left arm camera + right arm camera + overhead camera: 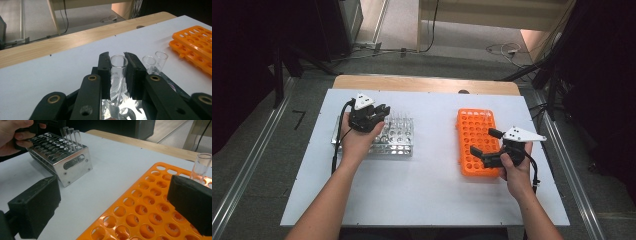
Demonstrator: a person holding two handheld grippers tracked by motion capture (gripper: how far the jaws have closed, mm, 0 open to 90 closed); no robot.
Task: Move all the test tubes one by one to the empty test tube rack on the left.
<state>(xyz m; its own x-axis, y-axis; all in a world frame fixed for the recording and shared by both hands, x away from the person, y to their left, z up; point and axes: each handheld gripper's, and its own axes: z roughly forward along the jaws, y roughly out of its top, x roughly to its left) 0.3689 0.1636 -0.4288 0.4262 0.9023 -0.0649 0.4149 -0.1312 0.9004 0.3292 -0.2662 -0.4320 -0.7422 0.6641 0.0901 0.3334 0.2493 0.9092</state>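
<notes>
Over the steel tube rack (399, 142) at nine o'clock on the white table (432, 195), the left gripper (379, 114) pinches an upright glass test tube (118, 75), while the right gripper (484, 145) hangs spread above the orange rack (474, 125) at three o'clock.

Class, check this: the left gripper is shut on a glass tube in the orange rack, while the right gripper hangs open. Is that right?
Not quite. The left gripper is shut on a glass tube in the metal rack, not the orange rack, as the left gripper view shows. The right gripper is open.
</notes>
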